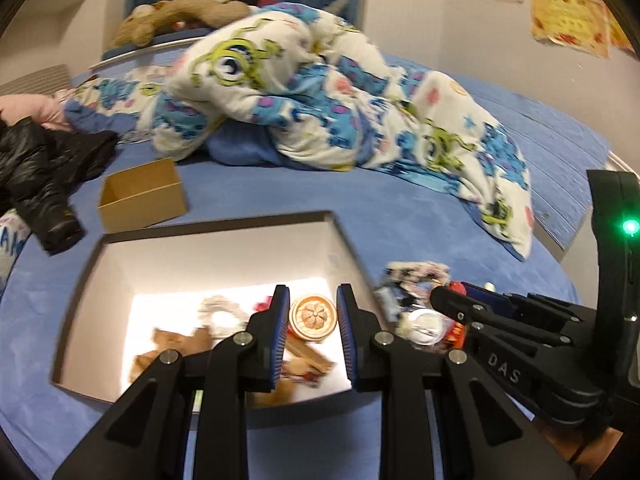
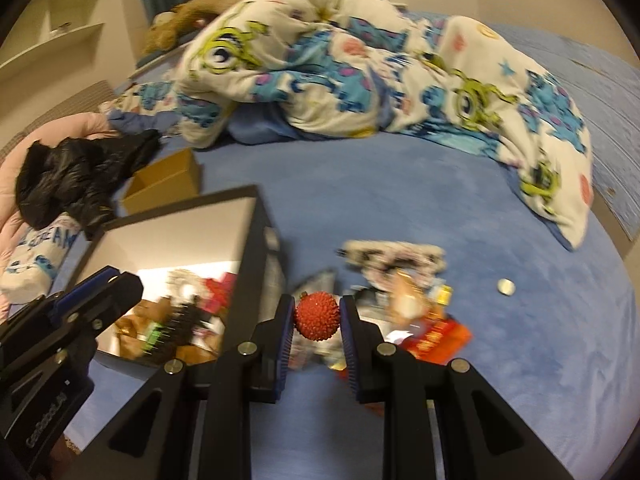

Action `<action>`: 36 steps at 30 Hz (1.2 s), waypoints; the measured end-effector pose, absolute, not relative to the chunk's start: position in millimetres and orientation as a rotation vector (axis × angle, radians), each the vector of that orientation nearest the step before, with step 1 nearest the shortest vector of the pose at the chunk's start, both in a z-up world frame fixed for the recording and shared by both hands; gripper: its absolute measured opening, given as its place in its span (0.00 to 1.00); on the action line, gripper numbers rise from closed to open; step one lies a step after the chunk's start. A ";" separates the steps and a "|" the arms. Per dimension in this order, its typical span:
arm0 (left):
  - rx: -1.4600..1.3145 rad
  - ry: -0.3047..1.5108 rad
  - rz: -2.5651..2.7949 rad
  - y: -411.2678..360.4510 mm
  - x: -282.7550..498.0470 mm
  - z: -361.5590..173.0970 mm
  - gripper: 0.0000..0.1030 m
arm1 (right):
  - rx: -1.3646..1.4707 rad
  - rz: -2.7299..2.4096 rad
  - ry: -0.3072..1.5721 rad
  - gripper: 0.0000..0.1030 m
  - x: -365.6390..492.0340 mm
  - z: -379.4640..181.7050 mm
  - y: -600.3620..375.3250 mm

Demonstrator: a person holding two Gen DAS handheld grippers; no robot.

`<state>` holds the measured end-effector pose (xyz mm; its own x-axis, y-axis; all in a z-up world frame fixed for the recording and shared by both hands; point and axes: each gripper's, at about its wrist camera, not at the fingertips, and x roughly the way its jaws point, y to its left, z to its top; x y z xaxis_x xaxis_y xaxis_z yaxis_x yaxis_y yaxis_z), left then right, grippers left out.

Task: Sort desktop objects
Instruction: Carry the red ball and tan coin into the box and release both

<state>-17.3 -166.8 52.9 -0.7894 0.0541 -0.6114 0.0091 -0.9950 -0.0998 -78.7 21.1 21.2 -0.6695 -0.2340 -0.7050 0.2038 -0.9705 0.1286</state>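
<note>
A large open box (image 1: 120, 276) with black rim and pale inside sits on the blue bed. My left gripper (image 1: 313, 320) hovers over its right part, jaws apart around a round wooden carved disc (image 1: 313, 316); whether it grips the disc or the disc lies below is unclear. Scrunchies and wooden pieces (image 1: 180, 344) lie inside. My right gripper (image 2: 317, 318) is shut on a red spiky ball (image 2: 317, 316), right of the box (image 2: 248, 248), above a pile of small items (image 2: 432, 336). The right gripper also shows in the left wrist view (image 1: 472, 308).
A small open cardboard box (image 1: 140, 196) lies behind the big box. A black jacket (image 1: 44, 168) lies to the left. A rumpled cartoon-print quilt (image 1: 320, 112) covers the far bed. A floral scrunchie (image 2: 396, 260) and a small white round object (image 2: 506, 286) lie on the sheet.
</note>
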 end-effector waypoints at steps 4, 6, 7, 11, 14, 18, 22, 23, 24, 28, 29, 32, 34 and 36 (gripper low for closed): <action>-1.050 -0.166 3.000 -203.6 -10.8 50.5 0.24 | 1.113 -2.620 -0.040 0.23 -76.8 27.5 -19.4; -1.076 -0.196 3.018 -221.7 -7.5 46.5 0.24 | 1.104 -2.601 -0.023 0.23 -74.7 28.7 -36.2; -1.082 -0.208 3.023 -228.0 -6.8 44.3 0.24 | 1.100 -2.590 -0.010 0.23 -73.5 28.9 -45.4; -1.117 -0.225 3.028 -245.6 -6.6 34.5 0.24 | 1.095 -2.558 0.027 0.23 -69.6 27.3 -72.0; -1.136 -0.224 3.020 -251.4 -7.2 26.5 0.24 | 1.101 -2.545 0.028 0.23 -69.0 24.1 -82.6; -1.156 -0.222 3.011 -251.4 -10.3 19.2 0.24 | 1.123 -2.530 0.039 0.23 -72.4 15.9 -90.5; -1.171 -0.215 2.997 -248.0 -13.8 11.7 0.24 | 1.136 -2.522 0.035 0.23 -74.4 10.0 -90.8; -1.175 -0.215 2.994 -248.0 -14.2 10.1 0.24 | 1.139 -2.520 0.033 0.23 -75.3 8.4 -90.8; -1.181 -0.216 2.993 -247.9 -14.4 8.3 0.24 | 1.144 -2.517 0.030 0.23 -76.3 6.8 -90.7; -1.195 -0.212 2.986 -248.6 -14.6 2.1 0.24 | 1.156 -2.515 0.016 0.23 -77.6 0.9 -88.3; -1.199 -0.207 2.984 -248.5 -14.7 0.5 0.24 | 1.160 -2.512 0.013 0.23 -77.7 -0.7 -88.1; -1.207 -0.211 2.987 -249.6 -14.1 -5.2 0.39 | 1.154 -2.505 0.010 0.26 -76.8 -4.2 -88.5; -1.237 -0.204 3.042 -251.2 -14.1 -8.9 0.67 | 1.156 -2.491 0.005 0.43 -76.9 -6.2 -89.7; -1.228 -0.235 3.070 -257.5 -11.5 -10.9 0.72 | 1.160 -2.500 0.012 0.46 -77.2 -7.0 -90.2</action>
<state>-11.5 -257.5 -10.9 -0.7126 -0.1075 -0.6932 0.2120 -0.9750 -0.0667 -77.2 -90.2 -7.0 -0.5852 -0.3375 -0.7373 0.3448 -0.9265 0.1504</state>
